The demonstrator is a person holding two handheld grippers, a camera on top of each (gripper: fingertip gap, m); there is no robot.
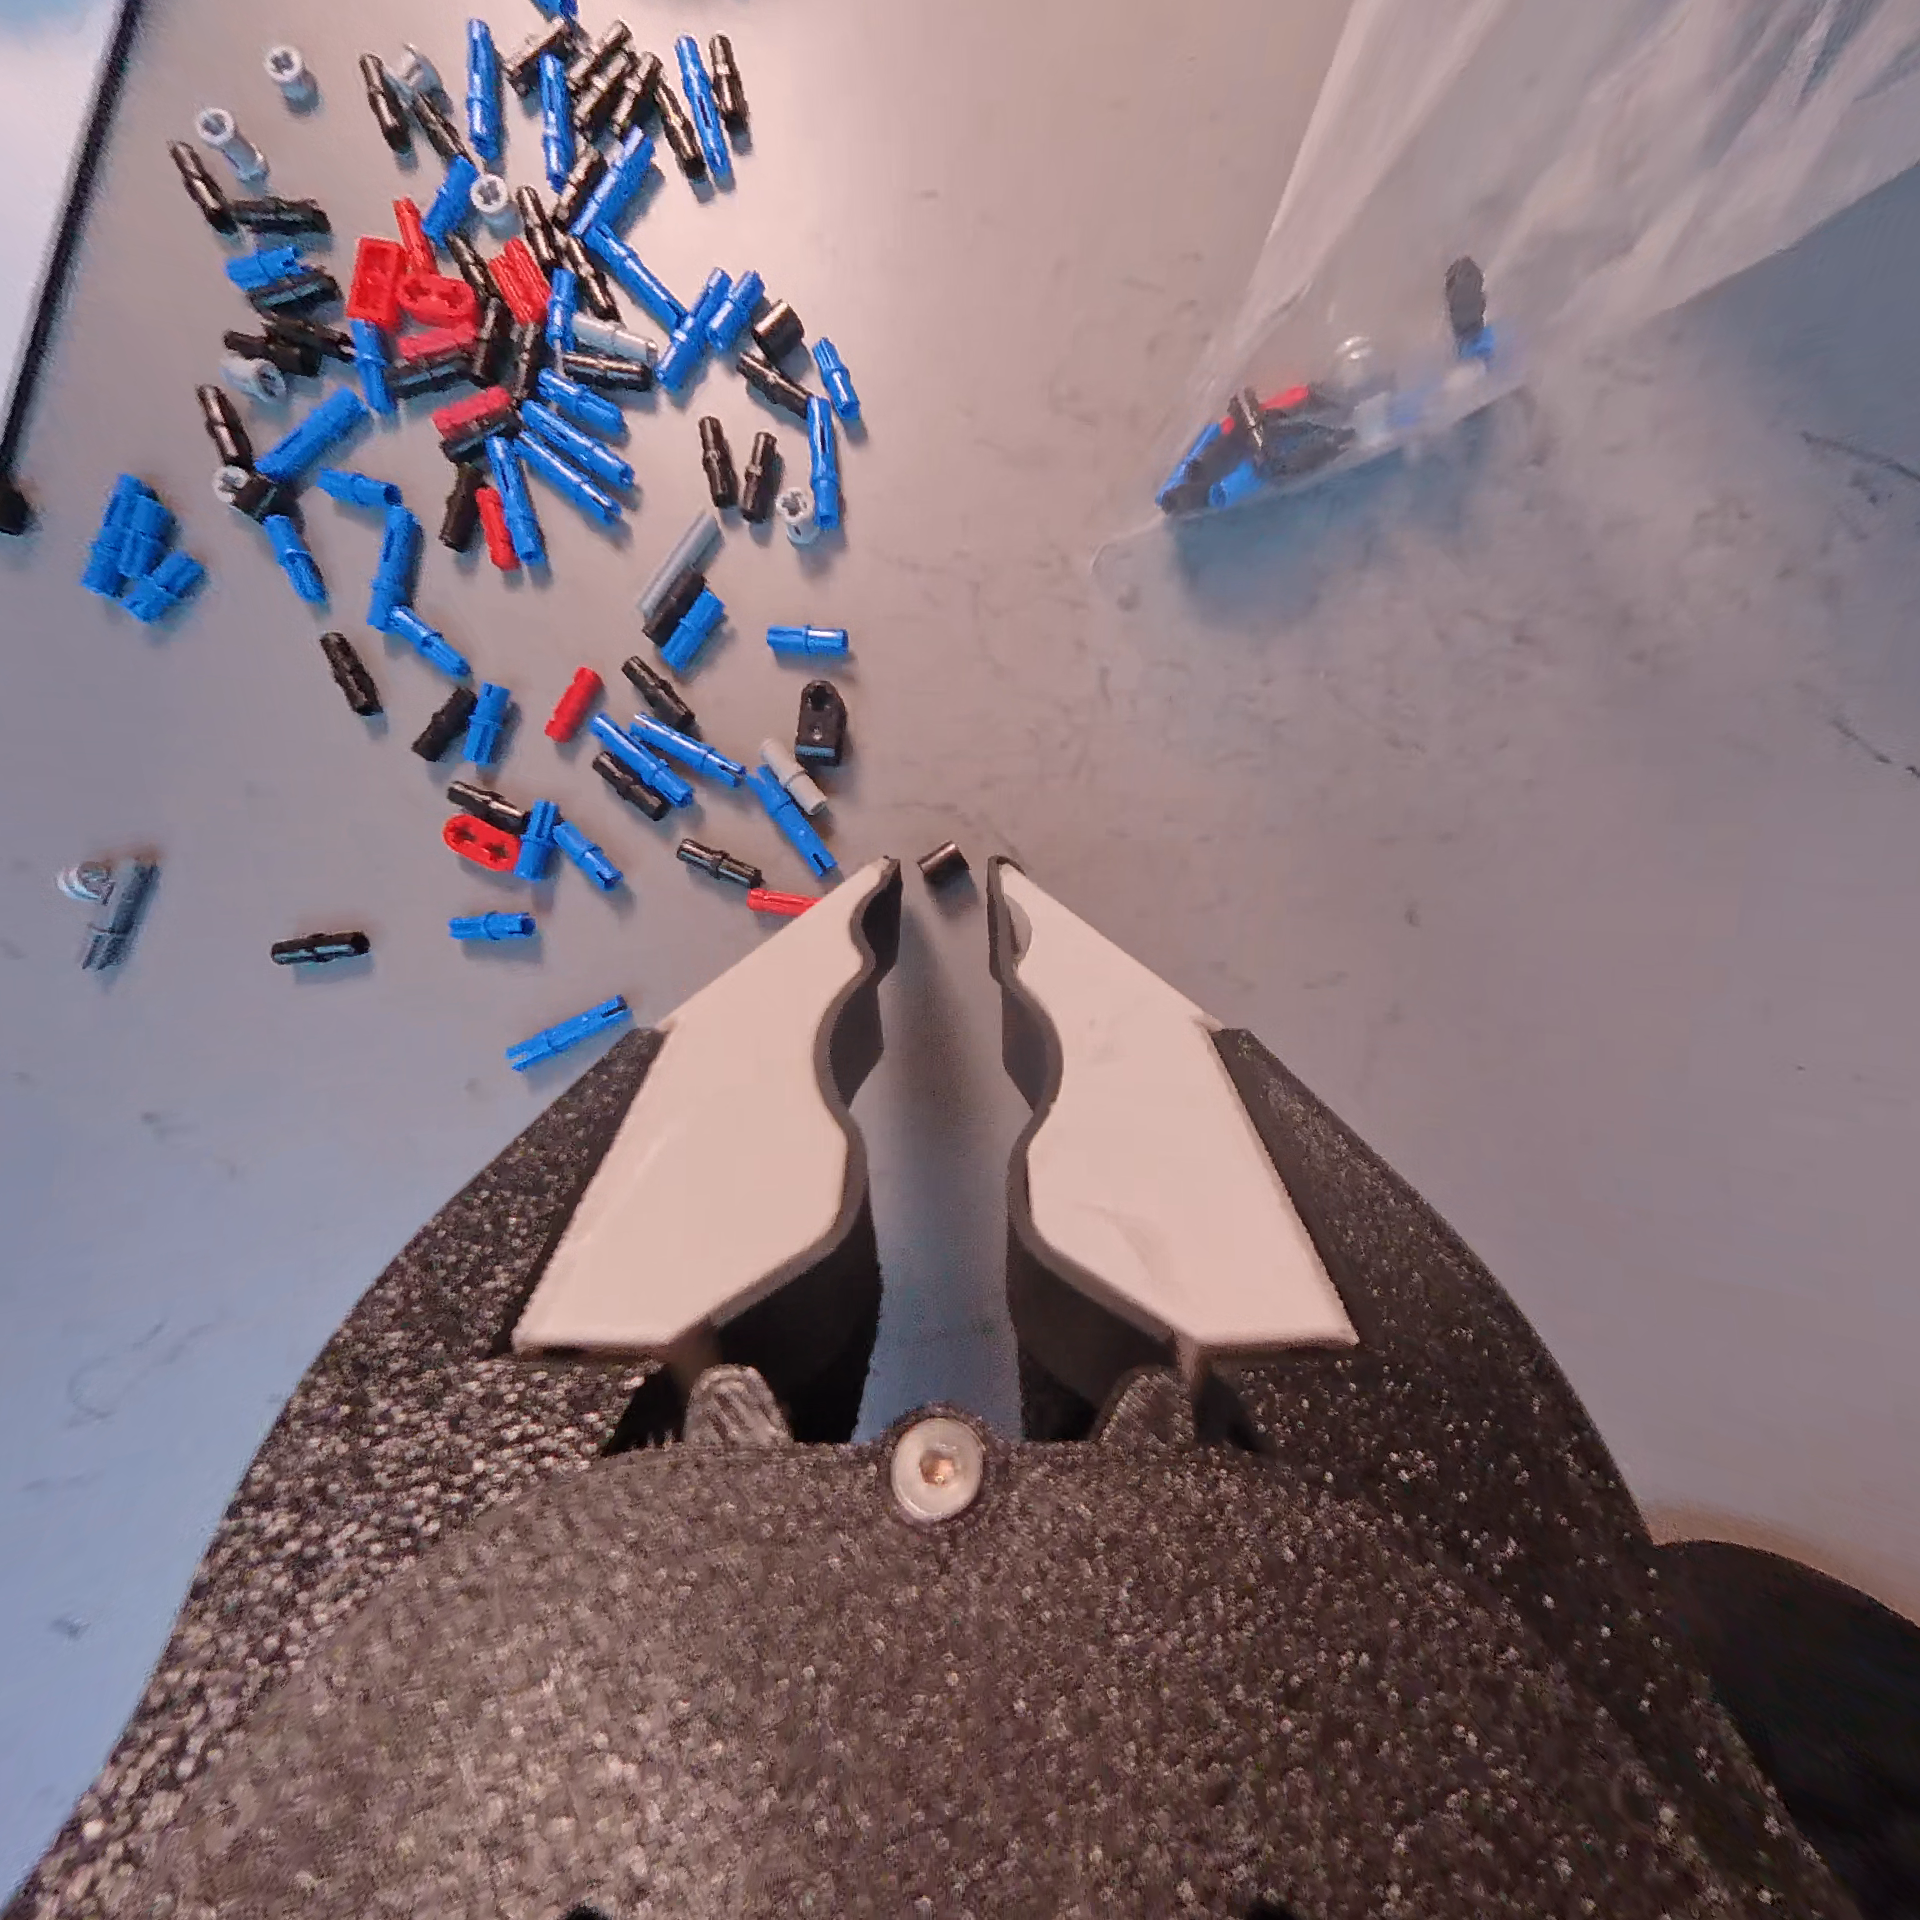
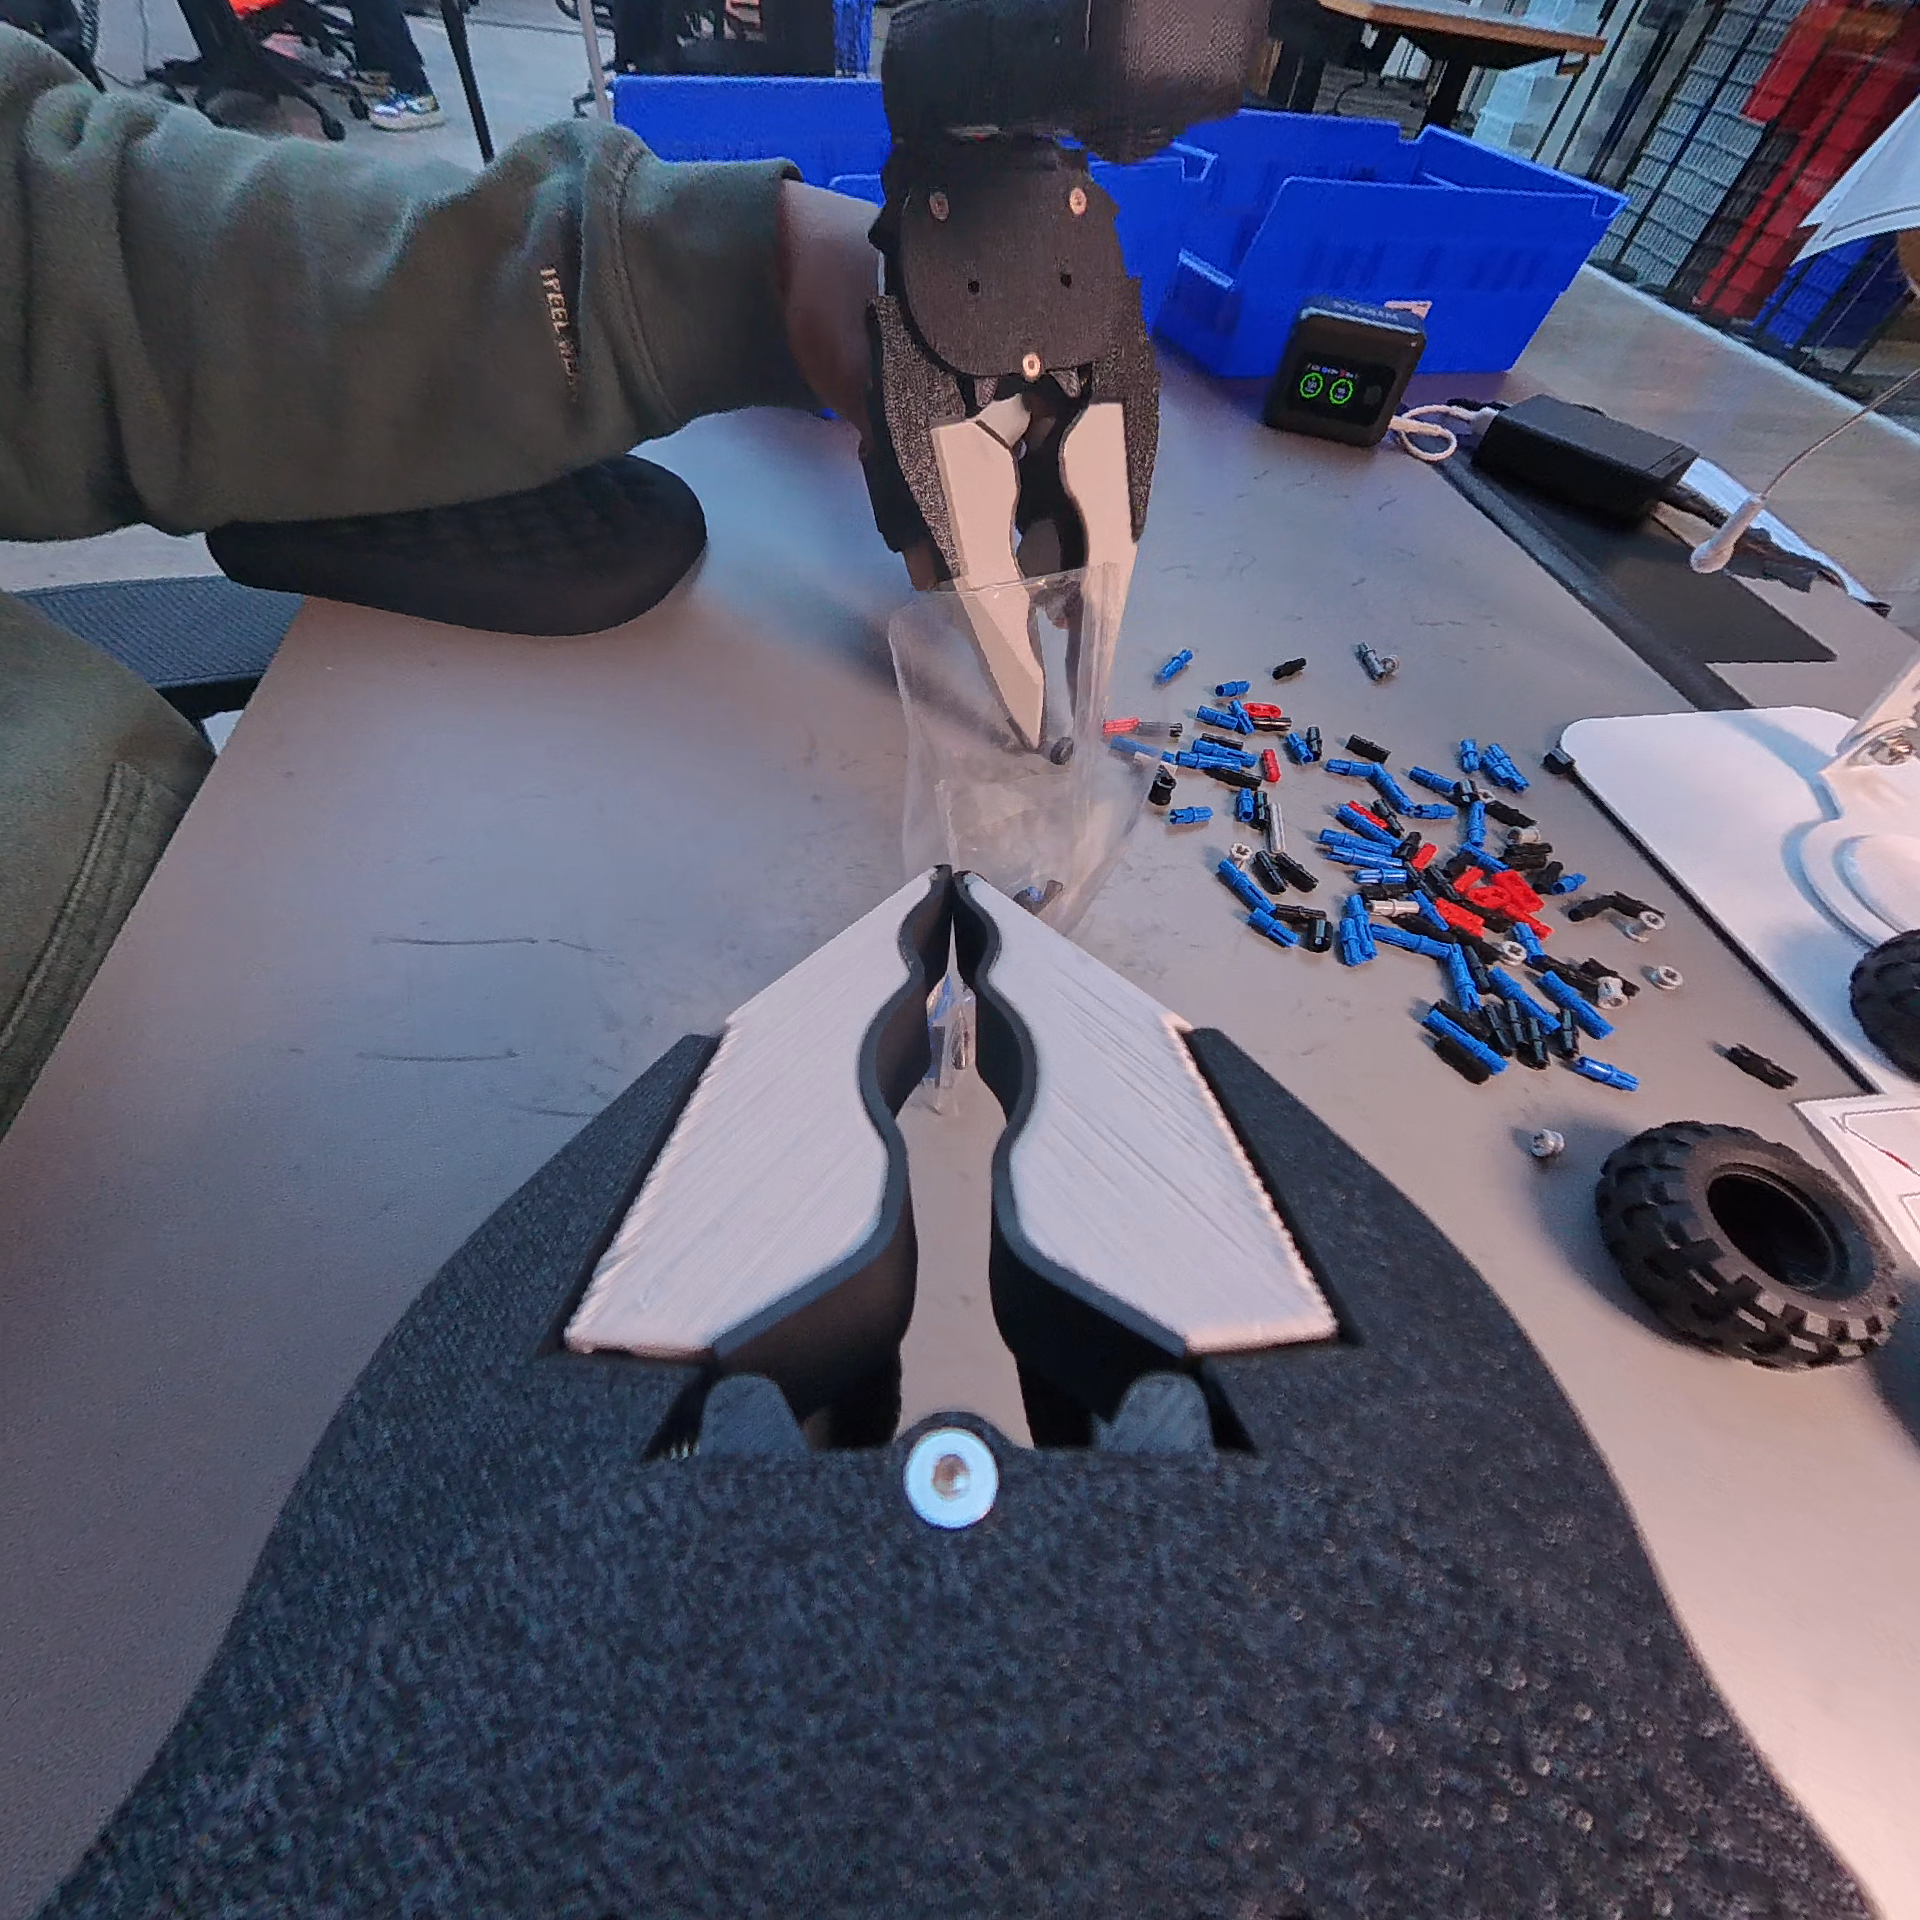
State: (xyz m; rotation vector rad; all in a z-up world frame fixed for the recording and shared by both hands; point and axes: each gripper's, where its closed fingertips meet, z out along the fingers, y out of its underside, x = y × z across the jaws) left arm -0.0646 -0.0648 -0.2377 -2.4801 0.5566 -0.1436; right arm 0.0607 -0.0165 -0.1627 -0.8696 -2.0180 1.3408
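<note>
Left wrist view: the left gripper (image 1: 943,862) points down at the grey table (image 1: 1351,831), fingers a narrow gap apart, with a small black pin (image 1: 943,864) sitting right between the tips, not clearly pinched. The pile of blue, black and red pins (image 1: 499,416) lies up-left. Right wrist view: the right gripper (image 2: 954,878) is pinched closed on the clear plastic bag (image 2: 997,800), which hangs in front of the left gripper's tips.

Grey jaws, speckled black body, olive sleeve (image 2: 312,312)
</note>
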